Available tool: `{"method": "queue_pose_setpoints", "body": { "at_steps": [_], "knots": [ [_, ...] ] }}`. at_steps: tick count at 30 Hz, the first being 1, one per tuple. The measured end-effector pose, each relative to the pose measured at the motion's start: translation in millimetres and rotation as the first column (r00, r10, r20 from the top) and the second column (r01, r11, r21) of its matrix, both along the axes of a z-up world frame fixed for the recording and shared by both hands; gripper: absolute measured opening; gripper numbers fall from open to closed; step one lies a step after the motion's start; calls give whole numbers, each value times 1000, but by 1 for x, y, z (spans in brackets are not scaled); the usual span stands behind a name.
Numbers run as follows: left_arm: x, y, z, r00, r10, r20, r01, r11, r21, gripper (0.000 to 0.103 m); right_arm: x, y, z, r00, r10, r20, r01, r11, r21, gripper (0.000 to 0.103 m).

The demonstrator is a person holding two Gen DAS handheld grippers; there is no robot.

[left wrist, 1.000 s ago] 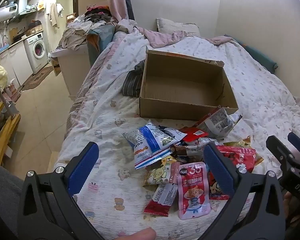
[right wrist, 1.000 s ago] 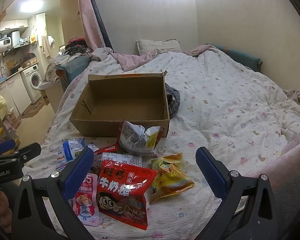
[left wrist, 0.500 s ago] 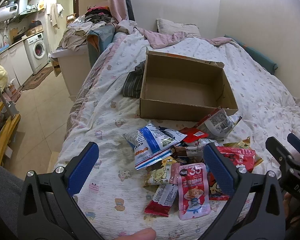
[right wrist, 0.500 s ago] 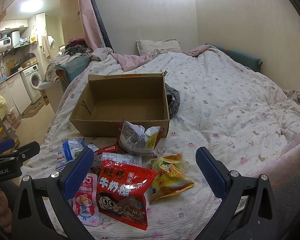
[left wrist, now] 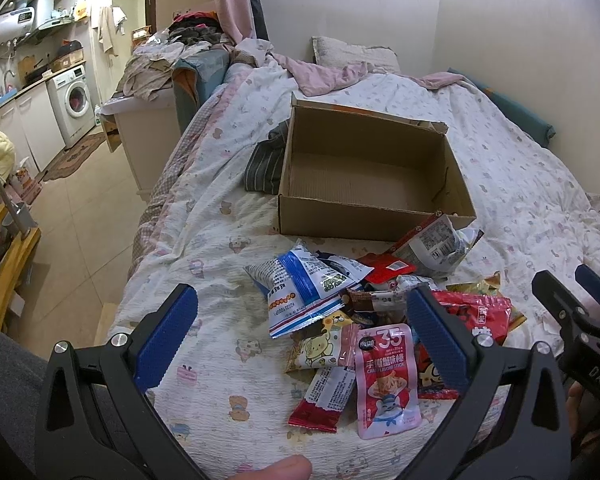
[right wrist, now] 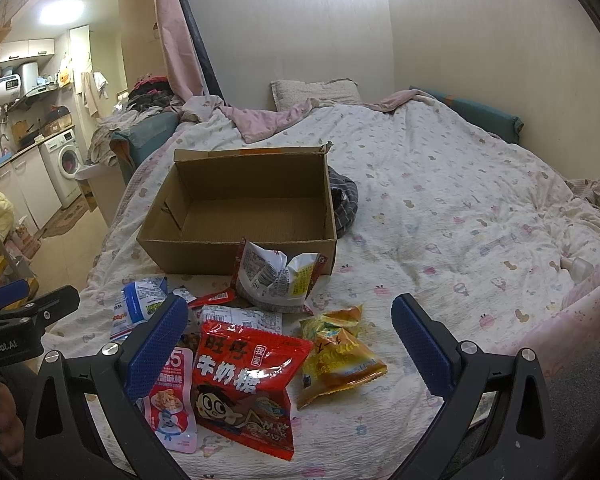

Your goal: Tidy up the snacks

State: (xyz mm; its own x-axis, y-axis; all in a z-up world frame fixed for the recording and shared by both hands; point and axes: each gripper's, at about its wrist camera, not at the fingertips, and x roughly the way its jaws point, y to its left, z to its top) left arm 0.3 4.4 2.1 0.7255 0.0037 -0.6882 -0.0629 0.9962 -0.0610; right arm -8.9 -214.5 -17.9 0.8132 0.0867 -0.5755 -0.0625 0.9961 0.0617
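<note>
Snacks (right wrist: pixel 236 364) lay on the bed just before the empty box (right wrist: pixel 240 208); the red bag's length ran toward the nearer right hand-held gripper (right wrist: pixel 286 344); both hand-held grippers, left (left wrist: pixel 302 328) too, were spread.

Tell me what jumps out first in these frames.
The heap of bright snack packets, led by the big red bag, lies on the quilt nearest the cameras. Just behind it sits the open cardboard box, nothing visible inside. Both grippers, left and right, hang open above the pile, holding nothing.

Brown box (right wrist: pixel 236 248), red snack bag (right wrist: pixel 244 384), cartoon-print white quilt (right wrist: pixel 440 220)
</note>
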Motion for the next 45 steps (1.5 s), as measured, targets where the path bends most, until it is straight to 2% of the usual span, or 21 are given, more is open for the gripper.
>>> {"method": "queue_pose_setpoints", "body": {
  "at_steps": [39,45],
  "knots": [
    [2,-2,0,1000,1,-11,-1,1000,3,103,0,0,-1,1000,1,-6,-1,1000,2,103],
    [15,4,-1,998,20,-61,-21,1000,-4,103,10,-12,5,991,19,-129,-4,993,117,103]
  ]
}}
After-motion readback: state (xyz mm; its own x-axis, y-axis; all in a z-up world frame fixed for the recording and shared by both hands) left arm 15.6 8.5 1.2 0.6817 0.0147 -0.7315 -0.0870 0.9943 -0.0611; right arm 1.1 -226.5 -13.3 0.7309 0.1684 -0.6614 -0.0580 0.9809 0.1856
